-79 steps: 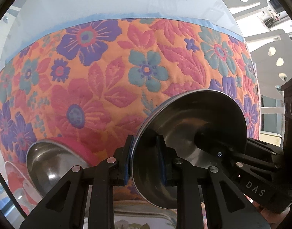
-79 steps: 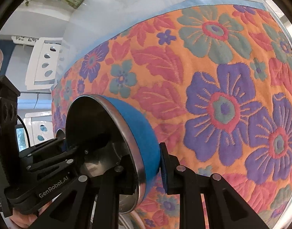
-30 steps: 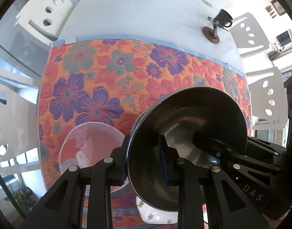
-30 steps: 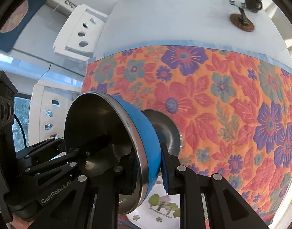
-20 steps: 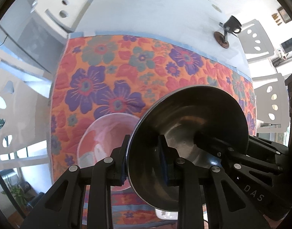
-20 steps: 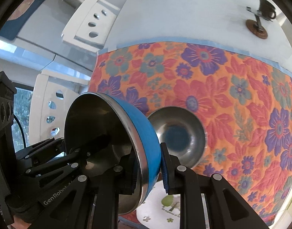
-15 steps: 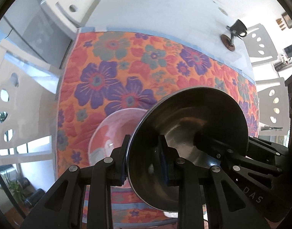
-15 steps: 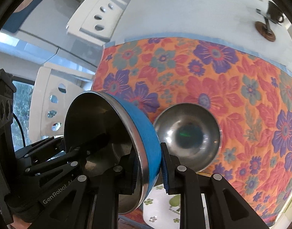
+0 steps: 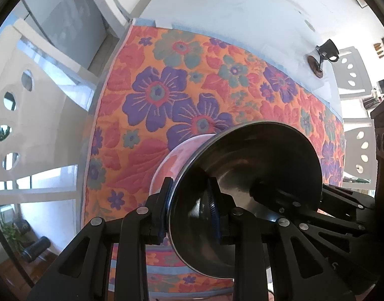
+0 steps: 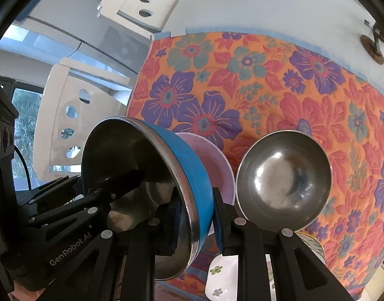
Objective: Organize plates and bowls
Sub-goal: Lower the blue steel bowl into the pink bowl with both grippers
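Both claws, left claw [image 9: 192, 210] and right claw [image 10: 195, 215], clamped on blue steel bowl [image 10: 189, 160] rim, bowl empty, pink bowl [image 10: 214, 163] beneath

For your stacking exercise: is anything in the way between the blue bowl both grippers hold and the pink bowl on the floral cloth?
Nothing visible does. The blue bowl, gripped at its rim by both grippers, hangs tilted just beside the pink bowl, which looks empty. The steel bowl sits off to the side.

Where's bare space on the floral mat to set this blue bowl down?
Free: the far stretch of the floral mat, between the bowls and the white table. Crowded: the near edge, where the pink bowl, steel bowl and flowered plate sit close under the blue bowl.
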The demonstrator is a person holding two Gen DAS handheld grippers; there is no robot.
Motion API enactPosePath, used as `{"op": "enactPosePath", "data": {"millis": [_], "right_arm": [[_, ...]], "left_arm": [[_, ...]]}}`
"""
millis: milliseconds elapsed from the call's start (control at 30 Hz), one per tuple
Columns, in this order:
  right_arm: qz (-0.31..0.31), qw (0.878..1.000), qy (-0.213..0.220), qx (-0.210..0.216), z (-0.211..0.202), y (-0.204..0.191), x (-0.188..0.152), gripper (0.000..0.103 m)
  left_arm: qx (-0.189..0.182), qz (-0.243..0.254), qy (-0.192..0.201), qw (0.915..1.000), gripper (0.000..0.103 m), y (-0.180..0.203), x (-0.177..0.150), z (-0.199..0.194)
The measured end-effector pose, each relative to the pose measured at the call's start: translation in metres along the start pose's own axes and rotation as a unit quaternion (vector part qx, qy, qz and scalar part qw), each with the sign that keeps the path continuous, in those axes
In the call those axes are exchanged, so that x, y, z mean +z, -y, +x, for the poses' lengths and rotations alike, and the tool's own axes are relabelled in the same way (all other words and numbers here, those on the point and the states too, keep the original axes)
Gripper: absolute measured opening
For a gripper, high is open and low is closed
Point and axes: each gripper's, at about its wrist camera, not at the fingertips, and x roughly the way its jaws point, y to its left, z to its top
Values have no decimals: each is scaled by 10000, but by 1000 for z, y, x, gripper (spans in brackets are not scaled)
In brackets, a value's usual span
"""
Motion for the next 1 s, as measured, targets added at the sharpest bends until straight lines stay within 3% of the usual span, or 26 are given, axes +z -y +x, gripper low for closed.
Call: {"op": "enactPosePath", "data": {"millis": [500, 1000], "right_arm": [[155, 9990, -417, -62, 48, -2, 5, 22], [297, 9977, -599, -101, 61, 7, 7, 24]], "left_arm": [[-167, -129, -280, 9994, 23, -23, -8, 32], [-381, -128, -330, 9986, 23, -26, -8, 38]]}}
